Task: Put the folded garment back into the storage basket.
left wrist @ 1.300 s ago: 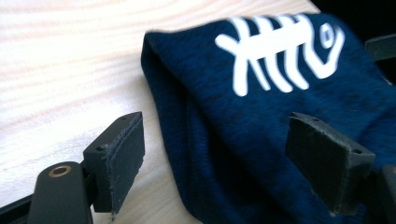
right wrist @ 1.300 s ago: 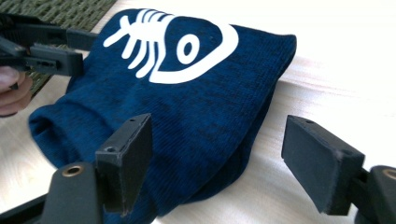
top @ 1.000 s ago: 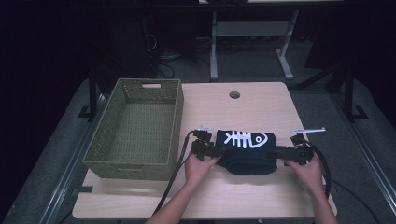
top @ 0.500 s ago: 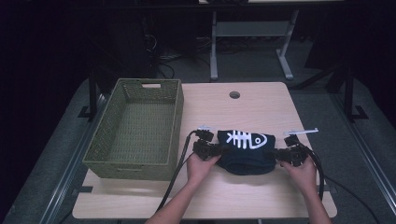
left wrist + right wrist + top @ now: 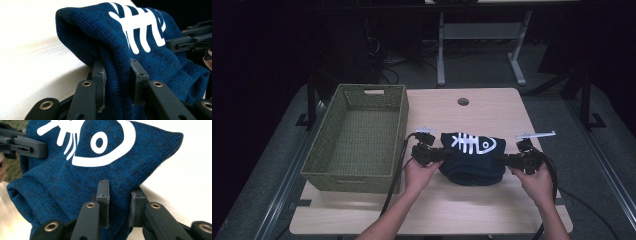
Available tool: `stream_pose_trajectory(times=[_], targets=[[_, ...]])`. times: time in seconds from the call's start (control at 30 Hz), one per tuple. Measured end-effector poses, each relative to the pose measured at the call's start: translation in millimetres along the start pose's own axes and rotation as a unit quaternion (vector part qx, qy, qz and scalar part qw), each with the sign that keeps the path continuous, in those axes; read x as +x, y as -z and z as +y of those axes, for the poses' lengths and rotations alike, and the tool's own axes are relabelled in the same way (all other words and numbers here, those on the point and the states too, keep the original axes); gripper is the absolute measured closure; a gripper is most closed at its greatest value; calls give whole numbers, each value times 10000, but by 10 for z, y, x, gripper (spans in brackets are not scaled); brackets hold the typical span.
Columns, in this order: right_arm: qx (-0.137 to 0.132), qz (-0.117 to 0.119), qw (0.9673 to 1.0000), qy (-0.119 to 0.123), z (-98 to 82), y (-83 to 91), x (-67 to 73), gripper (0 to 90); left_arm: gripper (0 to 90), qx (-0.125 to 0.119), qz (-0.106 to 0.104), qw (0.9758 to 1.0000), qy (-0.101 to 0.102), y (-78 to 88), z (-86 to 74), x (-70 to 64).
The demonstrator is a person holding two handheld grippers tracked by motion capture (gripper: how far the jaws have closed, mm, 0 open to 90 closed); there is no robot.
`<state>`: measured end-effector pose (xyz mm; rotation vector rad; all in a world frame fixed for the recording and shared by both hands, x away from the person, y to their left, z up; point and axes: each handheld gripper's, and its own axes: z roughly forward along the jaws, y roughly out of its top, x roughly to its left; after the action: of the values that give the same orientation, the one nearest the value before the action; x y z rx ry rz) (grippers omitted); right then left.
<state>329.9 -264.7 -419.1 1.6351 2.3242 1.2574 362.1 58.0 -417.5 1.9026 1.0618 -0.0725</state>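
Note:
A folded dark blue knit sweater (image 5: 473, 155) with a white fish-skeleton print hangs just above the wooden table (image 5: 492, 110), sagging in the middle. My left gripper (image 5: 439, 156) is at its left end and my right gripper (image 5: 504, 161) at its right end. Both pairs of jaws have just been closing with fabric between them. In the left gripper view the left gripper (image 5: 117, 72) pinches a fold of the sweater (image 5: 150, 62). In the right gripper view the right gripper (image 5: 120, 192) clamps the sweater's (image 5: 75, 177) edge.
A green woven basket (image 5: 399, 125) stands empty at the table's left, close beside my left hand. A round cable hole (image 5: 463, 101) sits in the far middle of the tabletop. Black cables trail from both grippers over the front edge.
Both grippers have closed on the sweater's ends and risen a little. The sweater has come up off the table and bunched between them.

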Motion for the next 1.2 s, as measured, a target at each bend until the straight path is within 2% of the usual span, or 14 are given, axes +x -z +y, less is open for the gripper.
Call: stream_pose_trajectory(times=[0.43,0.63,1.0,1.07,1.2], targets=[[-168,238,9995,105,241,135,264,749,706,-221,-82,9997,-111,412,180,-30],[-215,337,9991,134,322,164,344,750,706,-312,-94,9993,-203,574,246,-48],[-265,491,9981,246,500,197,533,753,707,-412,-113,9989,-190,826,317,0],[-283,581,9976,252,558,204,594,754,707,-466,-127,9987,-176,914,331,30],[-300,668,9970,260,619,207,660,754,707,-512,-118,9985,-147,985,337,59]])
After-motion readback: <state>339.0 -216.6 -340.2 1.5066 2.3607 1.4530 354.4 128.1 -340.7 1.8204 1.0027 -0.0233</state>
